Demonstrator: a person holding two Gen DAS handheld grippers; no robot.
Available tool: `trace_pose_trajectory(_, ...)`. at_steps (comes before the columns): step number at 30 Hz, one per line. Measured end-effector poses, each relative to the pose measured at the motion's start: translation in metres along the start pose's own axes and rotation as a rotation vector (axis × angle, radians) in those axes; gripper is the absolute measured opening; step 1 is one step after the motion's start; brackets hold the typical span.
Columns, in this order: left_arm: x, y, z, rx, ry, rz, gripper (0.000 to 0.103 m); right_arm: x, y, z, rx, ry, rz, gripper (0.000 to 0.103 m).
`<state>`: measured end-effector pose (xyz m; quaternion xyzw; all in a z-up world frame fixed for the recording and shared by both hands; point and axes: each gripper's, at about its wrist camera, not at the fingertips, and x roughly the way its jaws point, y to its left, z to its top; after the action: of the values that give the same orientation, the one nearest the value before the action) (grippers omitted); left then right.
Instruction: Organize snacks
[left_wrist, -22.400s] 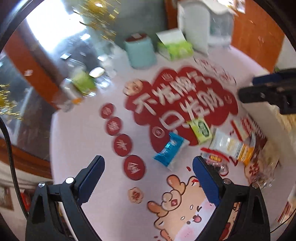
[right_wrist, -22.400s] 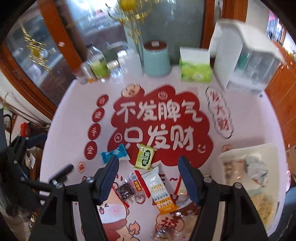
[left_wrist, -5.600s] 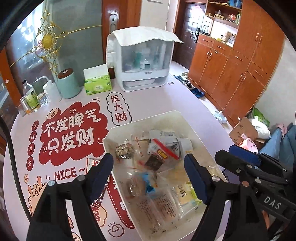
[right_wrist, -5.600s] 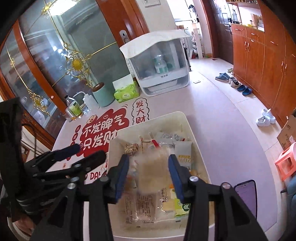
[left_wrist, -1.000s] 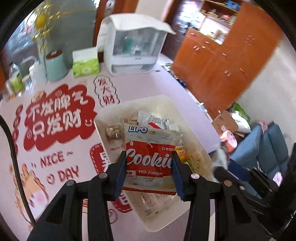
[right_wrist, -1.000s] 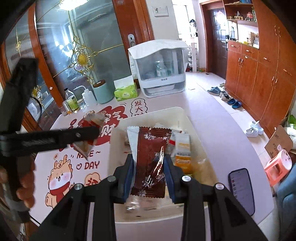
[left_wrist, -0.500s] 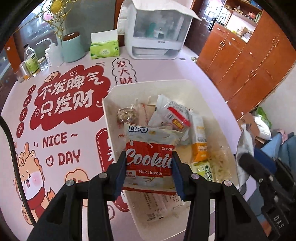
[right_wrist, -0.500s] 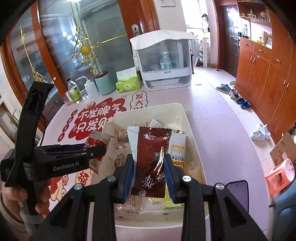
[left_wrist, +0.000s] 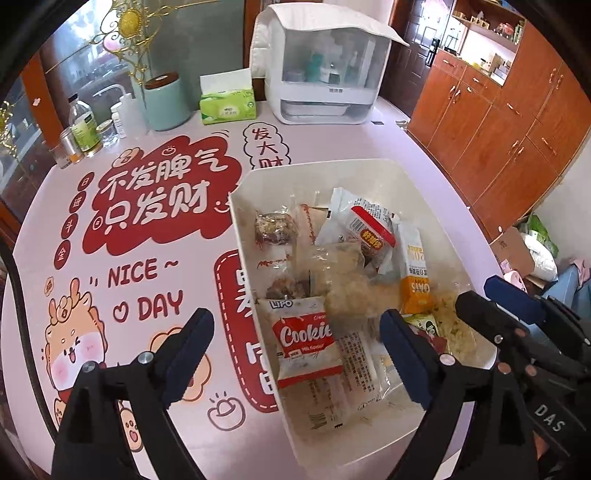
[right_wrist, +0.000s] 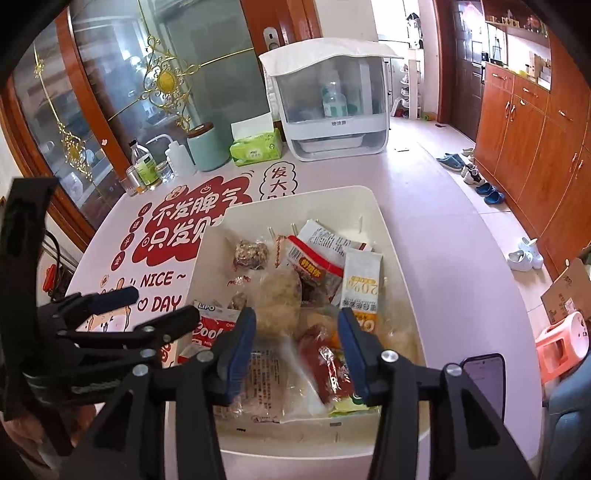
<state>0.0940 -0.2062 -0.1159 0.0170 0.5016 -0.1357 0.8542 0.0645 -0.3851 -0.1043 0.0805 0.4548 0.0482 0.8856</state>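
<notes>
Both of your handheld grippers: jaws spread, nothing held.

Your left black two-finger gripper with dark blue pads (left_wrist: 295, 341) has its jaws spread wide, and nothing sits between the fingers. Your right black two-finger gripper with blue pads (right_wrist: 297, 345) is likewise parted and grips nothing. In the right wrist view the left unit lies at the lower left, its fingers pointing right, with your hand (right_wrist: 22, 439) partly visible beneath it.

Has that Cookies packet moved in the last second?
Yes. The Cookies packet was pinched between the left gripper's fingers above the bin; now the fingers are spread and the packet has dropped into the bin's near left corner.
</notes>
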Motion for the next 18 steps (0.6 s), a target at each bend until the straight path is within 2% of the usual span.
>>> trace_pose_trajectory(8,-0.026,0.026,-0.028,-0.078,-0.038,0.035,0.091,0.001,0.013,-0.009,-0.008,0.011,0.017,0.047)
trace_pose_trajectory(18,-0.092,0.081,-0.076,-0.223,-0.124,0.189,0.091,0.003,0.055,-0.023,-0.034,0.031,0.135,0.047)
